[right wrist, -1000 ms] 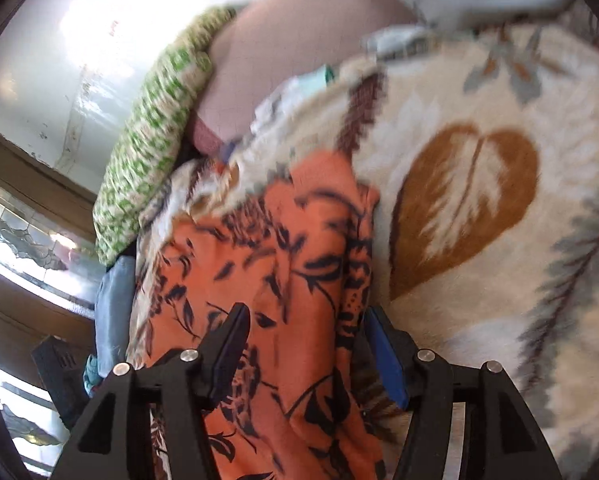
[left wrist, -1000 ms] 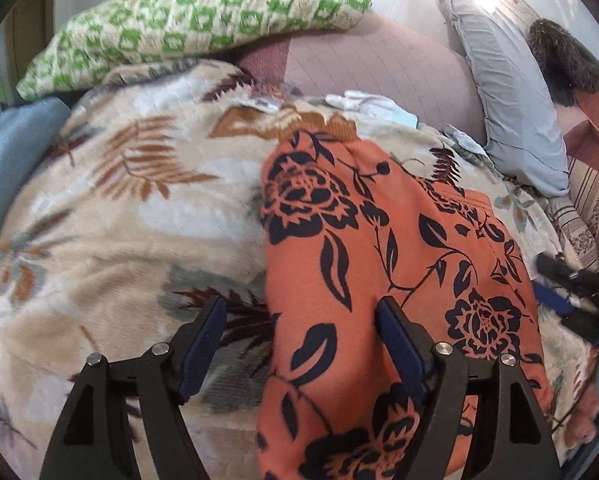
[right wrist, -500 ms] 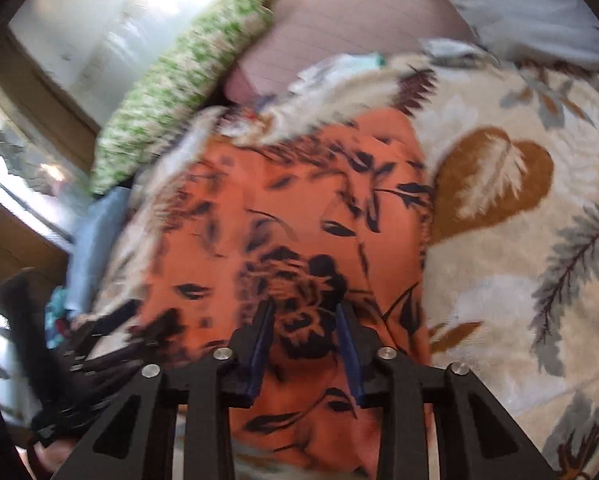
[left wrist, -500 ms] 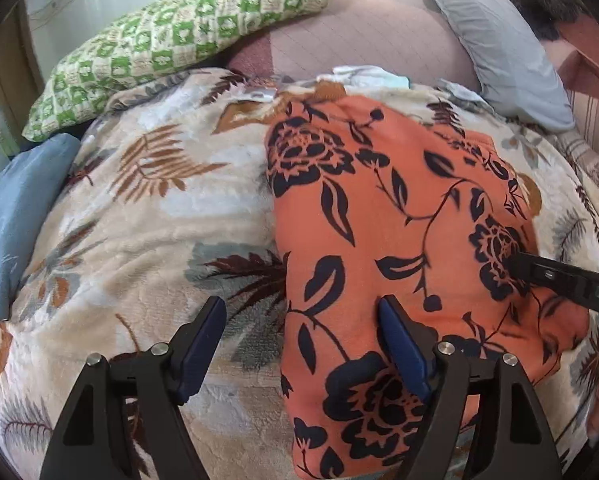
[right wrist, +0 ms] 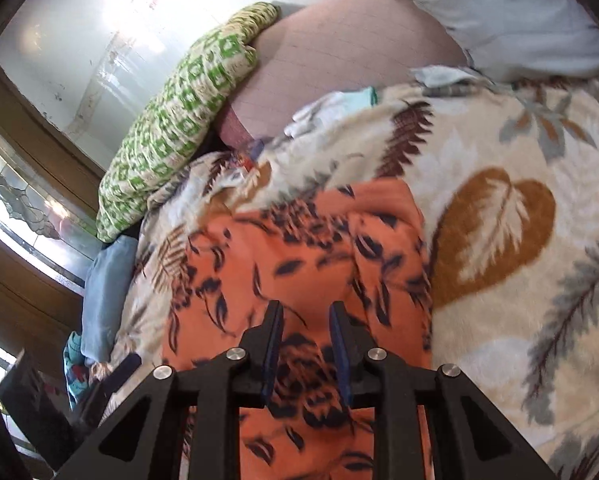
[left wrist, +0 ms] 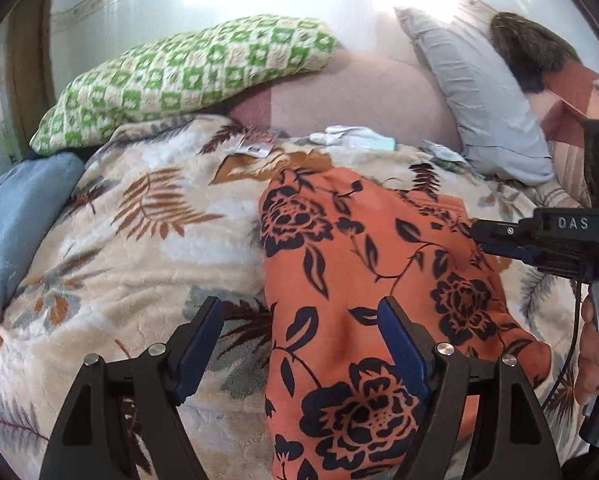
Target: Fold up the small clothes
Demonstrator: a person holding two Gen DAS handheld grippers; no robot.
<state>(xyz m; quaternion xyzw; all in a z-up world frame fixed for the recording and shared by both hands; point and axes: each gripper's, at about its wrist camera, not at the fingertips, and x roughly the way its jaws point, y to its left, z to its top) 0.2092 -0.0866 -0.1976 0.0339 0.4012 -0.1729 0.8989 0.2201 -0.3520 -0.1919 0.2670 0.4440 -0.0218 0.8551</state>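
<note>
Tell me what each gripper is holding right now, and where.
Right gripper pinches a raised fold of the orange floral garment, though its jaws are opening. Left gripper is open over the garment's left edge, holding nothing.

Open leaf-print blanket (left wrist: pixel 139 248) is left free beside the orange garment (left wrist: pixel 363 264). Passage at the far edge is blocked by the green checked pillow (left wrist: pixel 187 76) and grey pillow (left wrist: pixel 479 104).
</note>
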